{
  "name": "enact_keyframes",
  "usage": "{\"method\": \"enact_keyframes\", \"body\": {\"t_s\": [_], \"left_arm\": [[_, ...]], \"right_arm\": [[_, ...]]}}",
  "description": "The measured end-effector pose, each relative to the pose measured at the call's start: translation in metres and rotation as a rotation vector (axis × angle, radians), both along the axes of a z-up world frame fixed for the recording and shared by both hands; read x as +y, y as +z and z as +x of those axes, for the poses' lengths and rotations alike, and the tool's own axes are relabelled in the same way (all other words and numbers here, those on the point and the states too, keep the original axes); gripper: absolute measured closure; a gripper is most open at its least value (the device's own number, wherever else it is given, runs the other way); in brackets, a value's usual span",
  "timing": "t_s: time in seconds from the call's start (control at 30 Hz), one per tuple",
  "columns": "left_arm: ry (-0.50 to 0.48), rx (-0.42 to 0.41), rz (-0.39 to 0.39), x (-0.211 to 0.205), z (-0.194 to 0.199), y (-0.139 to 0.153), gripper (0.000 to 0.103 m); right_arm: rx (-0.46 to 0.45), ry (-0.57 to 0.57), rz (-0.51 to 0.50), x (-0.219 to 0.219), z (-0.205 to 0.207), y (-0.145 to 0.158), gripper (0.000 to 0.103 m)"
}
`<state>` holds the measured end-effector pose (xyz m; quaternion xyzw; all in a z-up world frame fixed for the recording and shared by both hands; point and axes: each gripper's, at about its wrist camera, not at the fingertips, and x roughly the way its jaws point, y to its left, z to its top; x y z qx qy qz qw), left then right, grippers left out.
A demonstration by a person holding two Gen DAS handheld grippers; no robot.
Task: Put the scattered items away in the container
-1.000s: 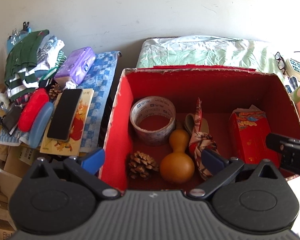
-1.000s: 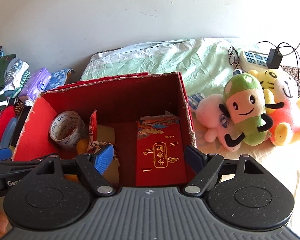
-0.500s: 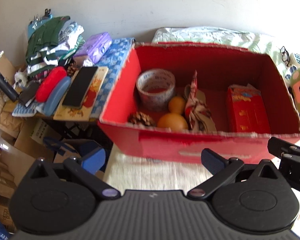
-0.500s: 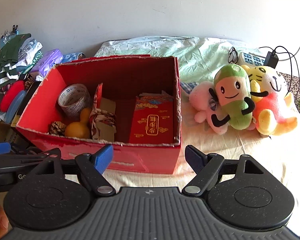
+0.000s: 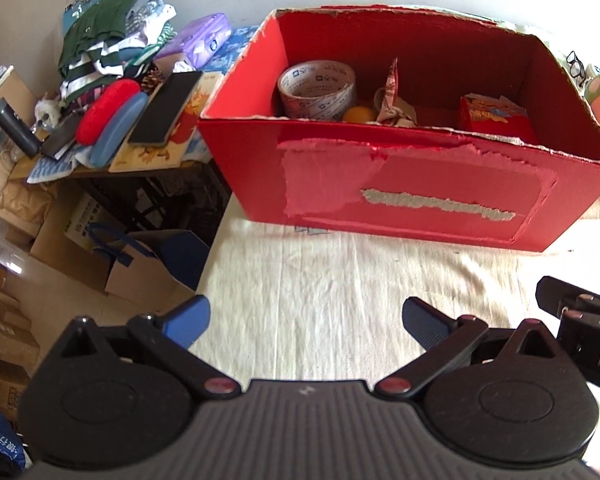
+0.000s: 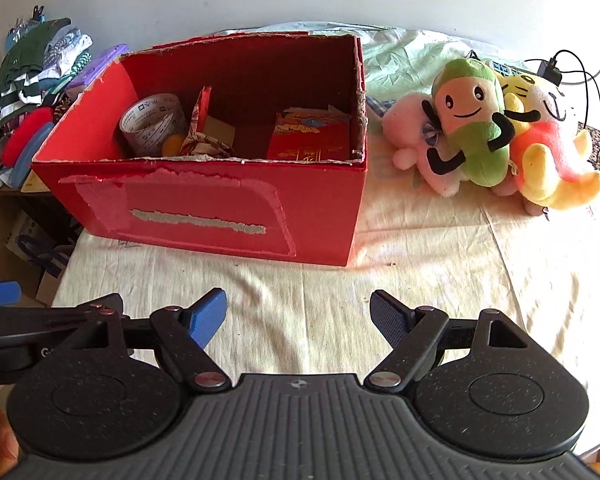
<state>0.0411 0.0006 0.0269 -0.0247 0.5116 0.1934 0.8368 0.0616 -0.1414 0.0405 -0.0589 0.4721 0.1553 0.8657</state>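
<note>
A cream cloth [image 6: 420, 280] covers the table on which a red cardboard box [image 6: 220, 216] stands, its top open and its front face scarred where a label has been torn away. To the box's right a cluster of plush toys [image 6: 496, 136] leans together, a green one [image 6: 470, 120] at the front, with a pale green sheet [image 6: 396, 60] bunched behind them. To the left, a side table holds a pile of folded clothes [image 5: 104, 52], a purple pouch [image 5: 200, 40], a black phone [image 5: 166, 108] and a red case [image 5: 104, 110]. Inside the box sit a roll of printed tape [image 5: 318, 88] at the left, a folded patterned cloth [image 5: 392, 100] in the middle, a red packet with gold print [image 6: 310, 142] at the right, and an orange gourd [image 5: 358, 114] only partly visible between tape and cloth. In front of the box, both tools hang over the bare cloth: the left gripper [image 5: 306, 320] and the right gripper [image 6: 298, 314] each have their fingers spread wide, with nothing between them.
</note>
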Motion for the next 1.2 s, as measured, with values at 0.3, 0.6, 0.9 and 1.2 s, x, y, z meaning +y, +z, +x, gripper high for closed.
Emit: {"method": "enact_keyframes", "body": {"t_s": [0.3,0.6,0.9,1.2], "left_arm": [[-0.105,0.019,0.002,0.023,0.006,-0.002,0.001],[-0.194,0.001,-0.008,0.048,0.026,0.012,0.001],[-0.249,-0.017,-0.092,0.058,0.051,0.029,0.001],[-0.22,-0.059,-0.078,0.061,0.082,0.055,0.001]], "right_arm": [[0.021,-0.094,-0.005,0.022,-0.001,-0.003,0.022],[-0.007,-0.189,0.003,0.044,-0.003,0.009,0.022],[-0.017,-0.267,0.04,0.045,0.007,0.032,0.022],[-0.066,-0.217,0.051,0.052,0.042,0.061,0.022]]}}
